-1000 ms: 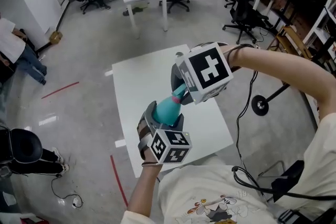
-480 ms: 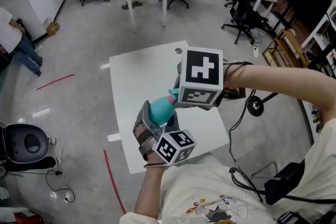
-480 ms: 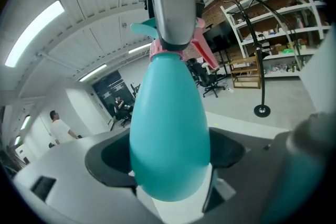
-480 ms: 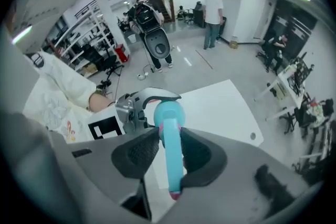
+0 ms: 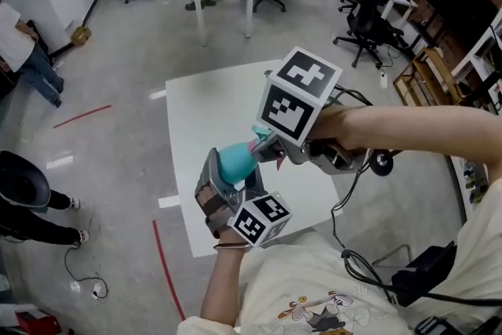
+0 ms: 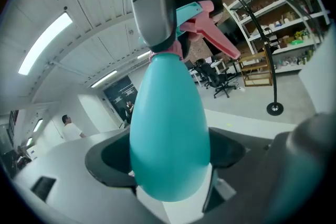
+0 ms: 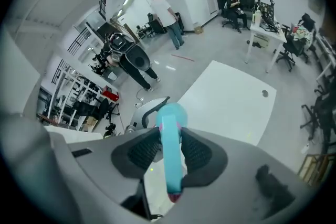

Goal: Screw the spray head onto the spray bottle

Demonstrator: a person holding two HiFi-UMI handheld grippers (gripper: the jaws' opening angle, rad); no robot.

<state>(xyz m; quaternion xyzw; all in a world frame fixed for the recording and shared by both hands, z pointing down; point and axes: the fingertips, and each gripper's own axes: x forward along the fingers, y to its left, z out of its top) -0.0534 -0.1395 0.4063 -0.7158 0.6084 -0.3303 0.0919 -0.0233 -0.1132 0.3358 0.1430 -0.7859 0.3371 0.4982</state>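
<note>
Above the white table (image 5: 205, 102), clear of its top, between your two hands.

Item one: spray bottle (image 5: 233, 162), teal, drop-shaped, smooth plastic. Judge it light and thin-walled. The glossy taper would likely slip forward out of a loose hold, and a hard squeeze could dent it. Take it round the widest part of the belly, which is where you have it.

Item two: spray head (image 6: 195, 12), teal body with pink trigger (image 6: 218, 42), stiff plastic, sitting at the bottle's neck. How far the thread has caught cannot be told. Hold it by the flat sides of its body, never by the trigger, which probably hinges and gives.

Item three: your left gripper (image 6: 168, 165). Jaws set wide, one on each flank of the bottle's belly and closed against it. The bottle points up and away along the jaws.

Item four: your right gripper (image 7: 170, 156). Jaws about half apart, pressed on both flat sides of the spray head, pointing steeply down over the bottle.

Neither item touches the table. Both grippers nearly meet at the neck.
</note>
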